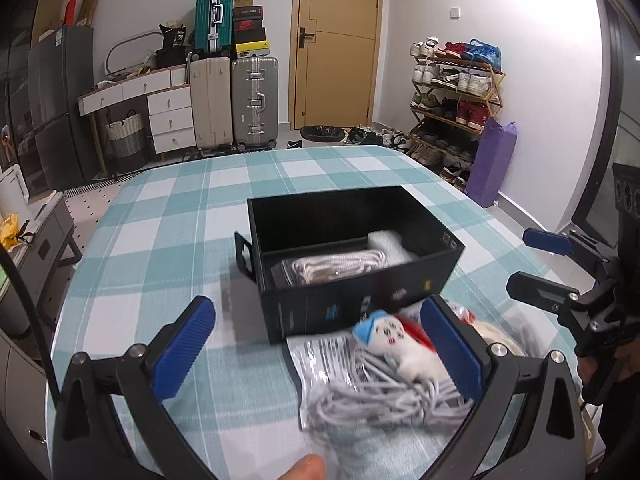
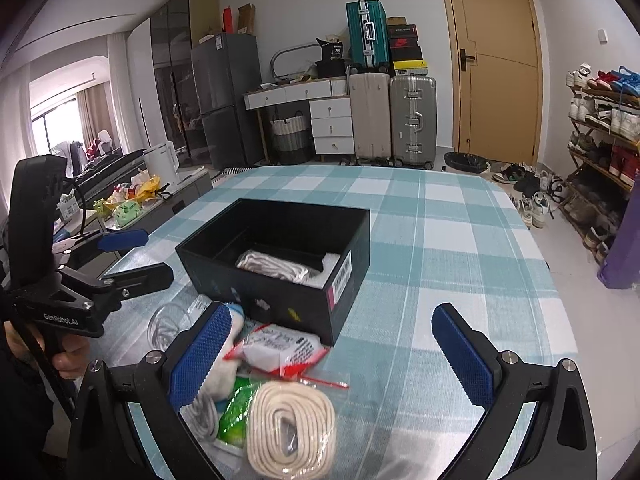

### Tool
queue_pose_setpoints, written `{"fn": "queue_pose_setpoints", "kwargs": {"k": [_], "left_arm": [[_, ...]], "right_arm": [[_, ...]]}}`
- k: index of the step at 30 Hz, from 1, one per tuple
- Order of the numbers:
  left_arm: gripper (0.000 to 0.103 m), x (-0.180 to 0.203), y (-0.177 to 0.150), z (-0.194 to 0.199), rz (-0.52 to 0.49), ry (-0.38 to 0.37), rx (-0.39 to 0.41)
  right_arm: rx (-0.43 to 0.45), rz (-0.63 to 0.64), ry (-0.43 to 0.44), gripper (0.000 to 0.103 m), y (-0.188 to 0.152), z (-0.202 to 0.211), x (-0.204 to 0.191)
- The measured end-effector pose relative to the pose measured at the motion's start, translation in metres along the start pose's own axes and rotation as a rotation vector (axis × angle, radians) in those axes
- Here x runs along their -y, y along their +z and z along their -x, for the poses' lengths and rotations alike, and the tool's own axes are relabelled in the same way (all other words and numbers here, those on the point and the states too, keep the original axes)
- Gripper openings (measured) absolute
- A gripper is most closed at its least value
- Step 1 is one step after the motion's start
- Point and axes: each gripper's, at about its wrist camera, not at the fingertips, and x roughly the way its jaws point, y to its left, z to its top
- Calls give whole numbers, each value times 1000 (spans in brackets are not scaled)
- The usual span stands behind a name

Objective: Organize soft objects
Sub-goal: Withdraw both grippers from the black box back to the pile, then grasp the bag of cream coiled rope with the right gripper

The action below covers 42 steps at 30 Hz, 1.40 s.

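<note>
A black box (image 1: pixel 340 304) (image 2: pixel 280 300) stands open in the middle of the checked tablecloth. Inside it lie a bagged white rope (image 1: pixel 336 266) (image 2: pixel 276 266) and a white foam piece (image 1: pixel 390 246). In front of the box is a loose heap: a bag of grey cord (image 1: pixel 380 396), a small white plush toy (image 1: pixel 388 340) with a blue cap, a red-and-white packet (image 2: pixel 280 350), a green packet (image 2: pixel 234 412) and a bagged cream rope coil (image 2: pixel 290 428). My left gripper (image 1: pixel 318 350) (image 2: pixel 132 258) is open above the heap's left part. My right gripper (image 2: pixel 332 356) (image 1: pixel 540 264) is open over the heap's right side, holding nothing.
The teal and white checked tablecloth (image 2: pixel 440 240) reaches past the box to the far edge. On the floor beyond are suitcases (image 1: pixel 236 100), a drawer unit (image 1: pixel 168 116), a shoe rack (image 1: pixel 456 96) and a door (image 1: pixel 336 40). A low side table (image 2: pixel 132 204) with clutter stands left.
</note>
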Motion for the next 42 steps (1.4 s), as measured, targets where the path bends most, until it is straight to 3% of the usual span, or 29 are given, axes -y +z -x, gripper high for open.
{"fn": "queue_pose_setpoints", "kwargs": {"k": [16,24,32,42], "left_arm": [[103,21,-31,11,-54,-42,-24],[103,25,-41,6,-83,-34,-43],[103,26,-50,1,-93,-87,-61],[103,25,-53,-7,-83,-94,-115]], "right_arm": [[-46,-23,-15,102,-35,12,-1],[-86,-41,-10,102,-43,4,3],[-112,-32,3,102,-48,-2,1],[-164,-41,6,102,-55,-16,2]]}}
